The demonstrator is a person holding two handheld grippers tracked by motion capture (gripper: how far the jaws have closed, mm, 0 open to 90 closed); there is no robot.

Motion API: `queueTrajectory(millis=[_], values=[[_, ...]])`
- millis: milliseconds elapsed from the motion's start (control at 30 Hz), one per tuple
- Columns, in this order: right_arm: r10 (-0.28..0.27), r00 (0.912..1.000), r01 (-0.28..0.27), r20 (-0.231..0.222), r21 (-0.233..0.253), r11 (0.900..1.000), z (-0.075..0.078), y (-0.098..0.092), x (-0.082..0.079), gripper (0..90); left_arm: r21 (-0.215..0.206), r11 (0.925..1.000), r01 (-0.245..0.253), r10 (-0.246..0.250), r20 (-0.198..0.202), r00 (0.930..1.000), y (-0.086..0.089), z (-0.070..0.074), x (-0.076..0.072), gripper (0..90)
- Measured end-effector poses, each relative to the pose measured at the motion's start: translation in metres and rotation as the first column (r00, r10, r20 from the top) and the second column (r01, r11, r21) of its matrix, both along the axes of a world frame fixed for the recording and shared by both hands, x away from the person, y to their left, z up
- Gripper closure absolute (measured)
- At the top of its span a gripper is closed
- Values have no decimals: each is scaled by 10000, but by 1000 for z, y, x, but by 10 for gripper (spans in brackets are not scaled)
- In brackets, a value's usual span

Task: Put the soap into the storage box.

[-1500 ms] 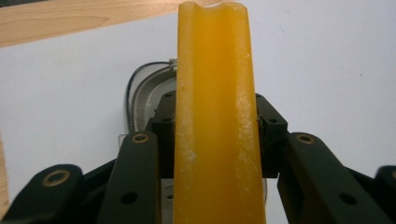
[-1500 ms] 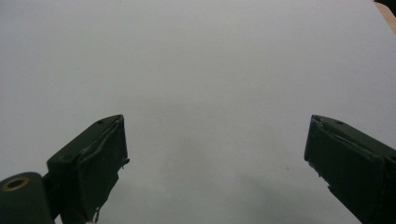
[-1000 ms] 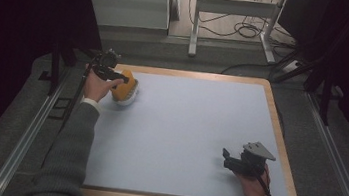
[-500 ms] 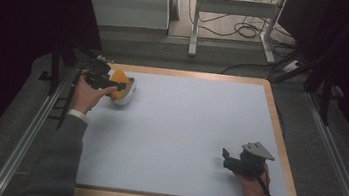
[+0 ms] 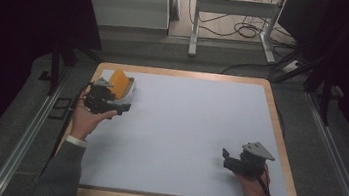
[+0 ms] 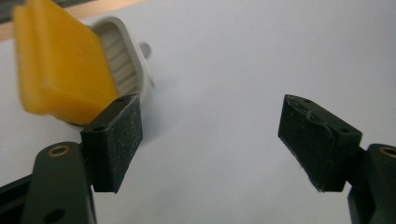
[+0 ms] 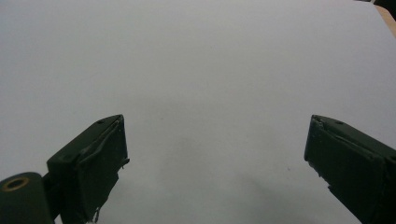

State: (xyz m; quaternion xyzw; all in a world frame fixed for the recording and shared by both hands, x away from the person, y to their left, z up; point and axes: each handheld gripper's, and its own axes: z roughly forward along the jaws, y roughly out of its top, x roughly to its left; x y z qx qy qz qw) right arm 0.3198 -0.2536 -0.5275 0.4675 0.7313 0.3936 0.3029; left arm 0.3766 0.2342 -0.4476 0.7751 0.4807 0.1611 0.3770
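A small white ribbed case (image 5: 129, 92) lies at the far left corner of the pale mat (image 5: 193, 130), with a yellow lid (image 5: 118, 80) tilted up over it. In the left gripper view the yellow lid (image 6: 60, 74) and the white case (image 6: 123, 60) sit just beyond the left pad (image 6: 114, 140). My left gripper (image 6: 215, 140) is open with nothing between its jaws. From above, the left gripper (image 5: 111, 103) rests beside the case on its near side. My right gripper (image 5: 227, 161) lies near the front right and points left. In its own view my right gripper (image 7: 217, 163) is open over bare mat.
A wooden border (image 5: 280, 126) frames the mat. Metal rails (image 5: 27, 135) run along both sides of the table. Behind the table are table legs and cables (image 5: 236, 30) on the floor.
The left hand has drawn its gripper back toward the near side of the case, and the yellow lid now stands up more. The right gripper has not moved.
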Motion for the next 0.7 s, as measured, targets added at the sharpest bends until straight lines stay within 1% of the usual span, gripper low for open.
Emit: queueTrajectory(millis=[67, 100, 133, 200, 233, 267, 300, 333, 367, 400, 433, 467, 500, 533, 567, 600, 700], values=[[25, 10000, -25, -5, 30, 10000, 0, 0, 0, 60, -22, 9999, 171, -171, -83, 9998, -3, -7, -10, 229], [39, 10000, -39, -5, 36, 10000, 0, 0, 0, 60, -22, 9999, 171, -171, -83, 9998, -3, -7, -10, 230], [44, 10000, -44, 6, 37, 10000, 0, 0, 0, 60, -201, 9997, 172, -174, -93, 9998, -4, -14, -18, 235], [73, 10000, -73, 6, 39, 10000, 0, 0, 0, 60, -113, 9996, 255, -257, -191, 9995, -6, -23, -27, 238], [75, 10000, -75, 14, 45, 10000, 0, 0, 0, 60, -81, 9996, 284, -287, -325, 9991, -7, -29, -31, 239], [75, 10000, -75, 14, 45, 10000, 0, 0, 0, 60, -81, 9996, 284, -287, -325, 9991, -7, -29, -31, 239], [71, 10000, -71, 21, 60, 10000, 0, 0, 0, 60, -143, 9996, 252, -257, -397, 9989, -8, -33, -35, 239], [98, 10000, -98, -5, 58, 9999, 0, 0, 0, 60, -392, 9991, 184, -202, -454, 9988, -9, -41, -43, 243], [97, 10000, -97, -5, 55, 9999, 0, 0, 0, 60, -557, 9982, 216, -245, -506, 9984, -10, -46, -47, 243], [95, 10000, -95, -9, 43, 9999, 0, 0, 0, 60, -586, 9980, 256, -287, -516, 9983, -10, -50, -50, 243], [92, 10000, -92, -13, 35, 10000, 0, 0, 0, 60, -586, 9980, 256, -287, -516, 9983, -10, -50, -50, 243], [86, 10000, -86, -10, 29, 10000, 0, 0, 0, 60, -592, 9980, 240, -274, -581, 9979, -10, -56, -54, 243], [86, 10000, -86, -10, 29, 10000, 0, 0, 0, 60, -592, 9980, 240, -274, -581, 9979, -10, -56, -54, 243], [81, 10000, -81, -9, 25, 10000, 0, 0, 0, 60, -717, 9971, 243, -291, -664, 9974, -10, -62, -56, 243], [80, 10000, -80, -10, 23, 10000, 0, 0, 0, 60, -717, 9971, 243, -291, -664, 9974, -10, -62, -56, 243], [80, 10000, -80, -10, 21, 10000, 0, 0, 0, 60, -795, 9963, 327, -389, -781, 9962, -9, -67, -57, 242], [96, 9999, -96, -40, 12, 10000, 0, 0, 0, 60, -852, 9960, 272, -337, -753, 9966, -9, -68, -56, 242]])
